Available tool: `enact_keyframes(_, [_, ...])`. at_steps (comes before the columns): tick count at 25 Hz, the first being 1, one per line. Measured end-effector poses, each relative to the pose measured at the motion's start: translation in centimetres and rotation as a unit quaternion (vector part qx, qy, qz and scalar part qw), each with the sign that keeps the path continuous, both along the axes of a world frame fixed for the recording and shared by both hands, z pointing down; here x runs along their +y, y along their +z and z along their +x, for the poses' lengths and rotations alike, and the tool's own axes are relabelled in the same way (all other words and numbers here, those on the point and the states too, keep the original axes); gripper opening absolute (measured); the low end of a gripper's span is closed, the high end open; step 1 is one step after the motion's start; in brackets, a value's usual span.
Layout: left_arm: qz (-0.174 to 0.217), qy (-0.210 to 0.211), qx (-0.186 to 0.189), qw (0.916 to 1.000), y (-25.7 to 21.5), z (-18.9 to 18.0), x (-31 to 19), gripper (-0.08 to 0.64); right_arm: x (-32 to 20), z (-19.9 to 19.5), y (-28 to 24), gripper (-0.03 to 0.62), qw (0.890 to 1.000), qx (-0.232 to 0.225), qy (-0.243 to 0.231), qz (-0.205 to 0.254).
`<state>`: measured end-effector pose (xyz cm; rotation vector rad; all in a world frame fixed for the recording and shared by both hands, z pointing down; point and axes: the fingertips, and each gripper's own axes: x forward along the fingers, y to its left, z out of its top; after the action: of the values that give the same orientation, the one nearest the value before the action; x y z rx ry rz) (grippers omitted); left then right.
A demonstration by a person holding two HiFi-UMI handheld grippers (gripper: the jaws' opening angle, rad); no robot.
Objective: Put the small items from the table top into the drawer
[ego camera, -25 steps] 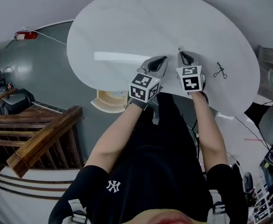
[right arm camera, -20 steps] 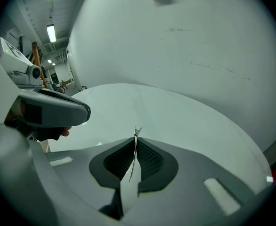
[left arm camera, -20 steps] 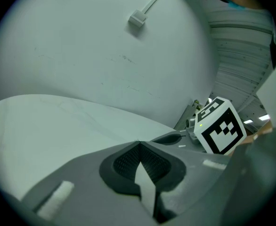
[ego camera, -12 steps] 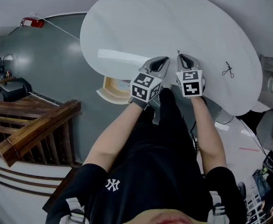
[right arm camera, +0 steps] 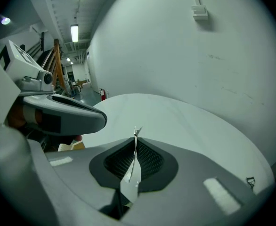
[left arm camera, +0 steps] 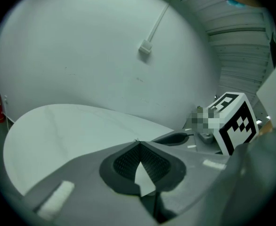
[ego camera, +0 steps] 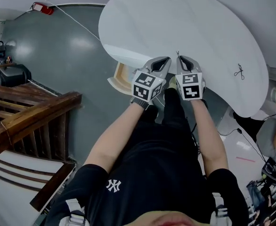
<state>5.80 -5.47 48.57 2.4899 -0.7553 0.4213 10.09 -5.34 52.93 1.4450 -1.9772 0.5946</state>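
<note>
Grey floor (ego camera: 77,55), wooden railing (ego camera: 34,119) on the left, and a round white tabletop (ego camera: 199,22).

Open wooden drawer (ego camera: 120,75) under the near rim. Small dark scissor-shaped item (ego camera: 240,71) lies on the tabletop, far right, well apart from both tools.

Since 1.0 s ago, tabletop and drawer sit further right in the head view. The tools are side by side at the rim as before.

Left tool (left arm camera: 137,142): jaws pressed together, nothing seen between.

Right tool (right arm camera: 135,138): pinching a thin sliver-like item (right arm camera: 136,132). The head view shows only its tip (ego camera: 177,53).
</note>
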Motion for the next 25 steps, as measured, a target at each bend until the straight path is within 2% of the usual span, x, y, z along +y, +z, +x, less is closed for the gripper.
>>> enact_keyframes(17, [-0.006, -0.099, -0.008, 0.995, 1.8, -13.5, 2.4, 0.0, 2.9, -15.0, 1.2, 0.037, 0.994, -0.019, -0.107, 0.014])
enact_keyframes(25, [-0.017, -0.147, -0.012, 0.989, 3.5, -18.3, 3.1, 0.0, 4.3, -19.3, 3.6, 0.037, 0.986, -0.021, -0.163, -0.001])
